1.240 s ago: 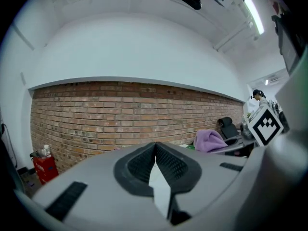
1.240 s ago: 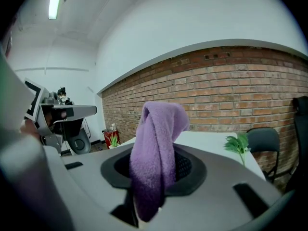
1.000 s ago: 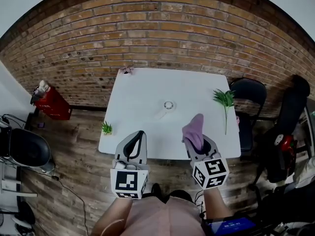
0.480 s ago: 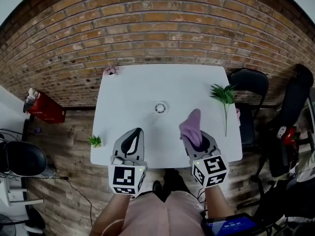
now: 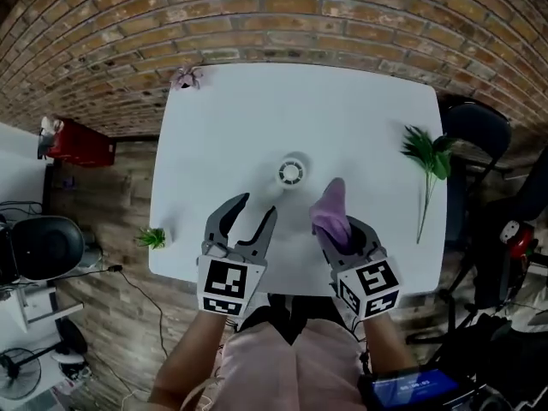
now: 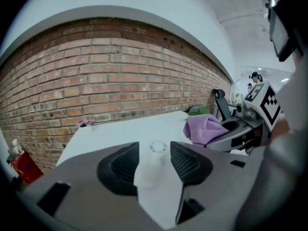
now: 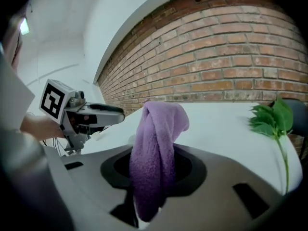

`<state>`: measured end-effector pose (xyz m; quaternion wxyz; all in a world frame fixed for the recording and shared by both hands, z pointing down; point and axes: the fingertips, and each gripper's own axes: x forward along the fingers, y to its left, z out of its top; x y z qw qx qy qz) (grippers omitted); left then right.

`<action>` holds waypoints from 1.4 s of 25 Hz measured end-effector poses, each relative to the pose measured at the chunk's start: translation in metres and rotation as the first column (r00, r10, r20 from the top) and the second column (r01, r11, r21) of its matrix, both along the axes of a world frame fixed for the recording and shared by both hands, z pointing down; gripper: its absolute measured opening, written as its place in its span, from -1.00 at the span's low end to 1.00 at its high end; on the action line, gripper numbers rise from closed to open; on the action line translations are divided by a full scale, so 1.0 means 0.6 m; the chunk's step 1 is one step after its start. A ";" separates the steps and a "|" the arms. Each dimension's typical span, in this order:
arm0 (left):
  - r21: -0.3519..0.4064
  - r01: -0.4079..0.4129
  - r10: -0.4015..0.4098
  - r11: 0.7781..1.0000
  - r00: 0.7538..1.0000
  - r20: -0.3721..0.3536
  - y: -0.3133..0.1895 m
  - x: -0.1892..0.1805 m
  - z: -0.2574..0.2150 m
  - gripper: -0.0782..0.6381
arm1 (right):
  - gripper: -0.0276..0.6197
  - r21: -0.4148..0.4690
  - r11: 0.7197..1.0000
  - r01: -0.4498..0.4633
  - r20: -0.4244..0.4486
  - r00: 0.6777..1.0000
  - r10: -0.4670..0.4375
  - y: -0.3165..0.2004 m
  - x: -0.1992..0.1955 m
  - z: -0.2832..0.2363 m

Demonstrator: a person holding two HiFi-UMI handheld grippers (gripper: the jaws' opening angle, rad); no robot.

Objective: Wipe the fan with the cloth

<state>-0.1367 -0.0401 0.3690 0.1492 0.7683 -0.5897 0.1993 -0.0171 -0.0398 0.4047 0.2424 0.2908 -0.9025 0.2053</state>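
Since the earlier frame both grippers have advanced over the white table [image 5: 214, 118] toward the fan [image 5: 291, 172] at frame centre.

Left gripper [image 5: 255, 206]: jaws, previously together, now opening with nothing between them; the fan stands just ahead.

Right gripper [image 5: 342, 232]: clamped on the purple cloth [image 5: 330, 205], lower right of the fan.

A brick wall [image 5: 257, 15] fills the top. A green sprig [image 5: 428, 154] and a chair [image 5: 479, 122] are at right.

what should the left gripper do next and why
Probably ease the left gripper forward until its opening jaws straddle the fan, then close. The fan sits just ahead, in line with the gap, with nothing between the pads yet. The right gripper is shut on the cloth, so steadying the fan likely comes before wiping.
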 end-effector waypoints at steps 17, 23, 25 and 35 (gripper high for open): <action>-0.500 -0.374 0.494 0.781 0.860 0.126 -0.058 0.030 0.212 0.00 | -0.53 -0.228 0.952 0.205 -0.007 0.977 -0.212 0.025 -0.020 0.101; -0.592 -0.440 0.589 0.675 0.805 0.075 -0.050 0.039 0.220 -0.20 | -0.53 -0.355 0.881 0.313 0.100 0.950 -0.297 0.063 -0.030 0.098; -0.617 -0.456 0.637 0.641 0.765 0.096 -0.044 0.044 0.220 -0.21 | -0.53 -0.482 0.775 0.407 0.241 0.913 -0.330 0.096 -0.039 0.085; -0.665 -0.506 0.750 0.550 0.649 0.126 -0.032 0.055 0.217 -0.22 | -0.55 -0.726 0.494 0.478 0.374 0.878 -0.300 0.102 -0.081 0.107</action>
